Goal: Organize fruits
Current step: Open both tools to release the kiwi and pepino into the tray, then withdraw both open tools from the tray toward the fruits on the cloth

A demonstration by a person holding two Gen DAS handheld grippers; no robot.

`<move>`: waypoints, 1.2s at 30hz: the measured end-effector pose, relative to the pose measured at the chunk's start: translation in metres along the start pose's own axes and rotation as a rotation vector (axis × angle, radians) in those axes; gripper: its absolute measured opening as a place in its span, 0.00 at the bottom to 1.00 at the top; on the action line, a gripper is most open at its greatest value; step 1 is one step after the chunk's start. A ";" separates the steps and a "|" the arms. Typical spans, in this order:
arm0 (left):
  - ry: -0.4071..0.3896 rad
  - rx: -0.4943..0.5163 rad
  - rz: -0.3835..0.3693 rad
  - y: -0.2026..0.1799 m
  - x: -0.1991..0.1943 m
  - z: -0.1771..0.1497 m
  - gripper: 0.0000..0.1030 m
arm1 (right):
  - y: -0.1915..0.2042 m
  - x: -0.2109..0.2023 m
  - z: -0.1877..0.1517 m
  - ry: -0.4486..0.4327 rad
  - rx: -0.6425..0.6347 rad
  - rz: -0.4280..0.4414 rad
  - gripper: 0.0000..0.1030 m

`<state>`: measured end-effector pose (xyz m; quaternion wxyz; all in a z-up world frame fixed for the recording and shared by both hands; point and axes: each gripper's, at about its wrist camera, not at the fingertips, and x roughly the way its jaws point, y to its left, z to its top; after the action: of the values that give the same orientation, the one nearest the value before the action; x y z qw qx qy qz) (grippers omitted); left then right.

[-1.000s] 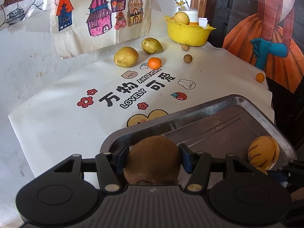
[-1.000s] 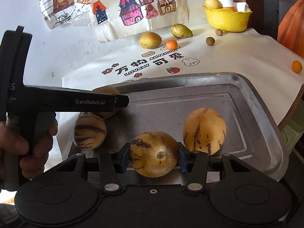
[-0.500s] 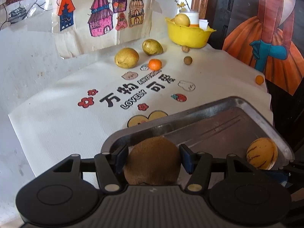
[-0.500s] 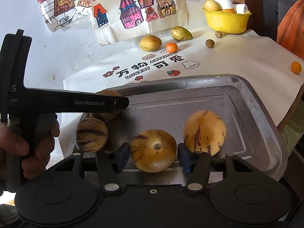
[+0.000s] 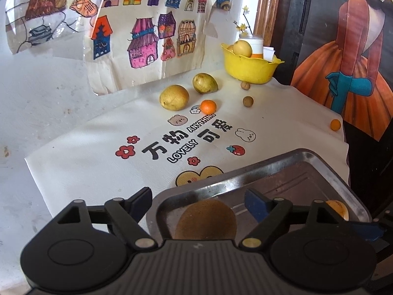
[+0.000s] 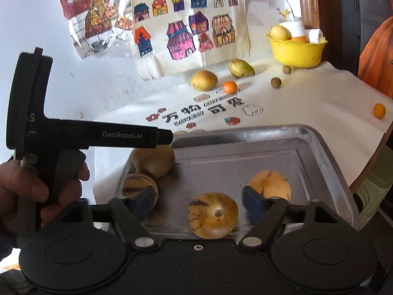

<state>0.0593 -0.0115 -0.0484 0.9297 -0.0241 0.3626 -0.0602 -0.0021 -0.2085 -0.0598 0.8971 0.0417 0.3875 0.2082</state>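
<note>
A metal tray (image 5: 326, 169) (image 6: 319, 147) sits at the near edge of the table. A brown kiwi (image 5: 206, 218) (image 6: 152, 162) rests in its near left corner, between the opening jaws of my left gripper (image 5: 199, 201), whose pads stand clear of it. My right gripper (image 6: 199, 205) is also opening, around a striped yellow melon (image 6: 213, 215) that lies loose on the tray floor. Two more striped melons (image 6: 139, 186) (image 6: 270, 186) lie in the tray beside it. In the right wrist view a hand (image 6: 36, 194) holds the left gripper's black handle.
On the white printed cloth (image 5: 98, 157) lie two yellow-green pears (image 5: 174, 97) (image 5: 205, 83), a small orange (image 5: 208, 106), two brown longans (image 5: 248, 101) and a tiny orange (image 5: 335, 124) near the right edge. A yellow bowl (image 5: 248, 70) with fruit stands at the back.
Both grippers have opened wide and let go: the kiwi and the striped melon now lie free in the tray. Both grippers have also lifted a little.
</note>
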 end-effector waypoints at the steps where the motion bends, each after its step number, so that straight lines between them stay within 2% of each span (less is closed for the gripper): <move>1: -0.002 -0.001 0.002 0.001 -0.002 0.000 0.86 | 0.000 -0.002 0.001 -0.005 0.002 0.004 0.86; 4: -0.008 -0.008 0.011 0.002 -0.008 0.000 0.93 | 0.002 -0.007 0.002 -0.016 0.009 0.004 0.93; 10: -0.023 -0.012 0.025 0.002 -0.020 0.001 0.99 | 0.006 -0.021 0.004 -0.048 0.006 0.004 0.96; 27: -0.099 -0.011 0.036 0.001 -0.067 0.003 0.99 | 0.024 -0.068 0.013 -0.153 -0.037 -0.005 0.99; 36: -0.129 -0.004 0.037 0.001 -0.078 0.008 0.99 | 0.022 -0.083 0.031 -0.201 -0.062 -0.020 0.99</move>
<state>0.0078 -0.0004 0.0092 0.9520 -0.0231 0.3025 -0.0407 -0.0382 -0.2189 0.0234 0.9343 0.0305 0.2894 0.2057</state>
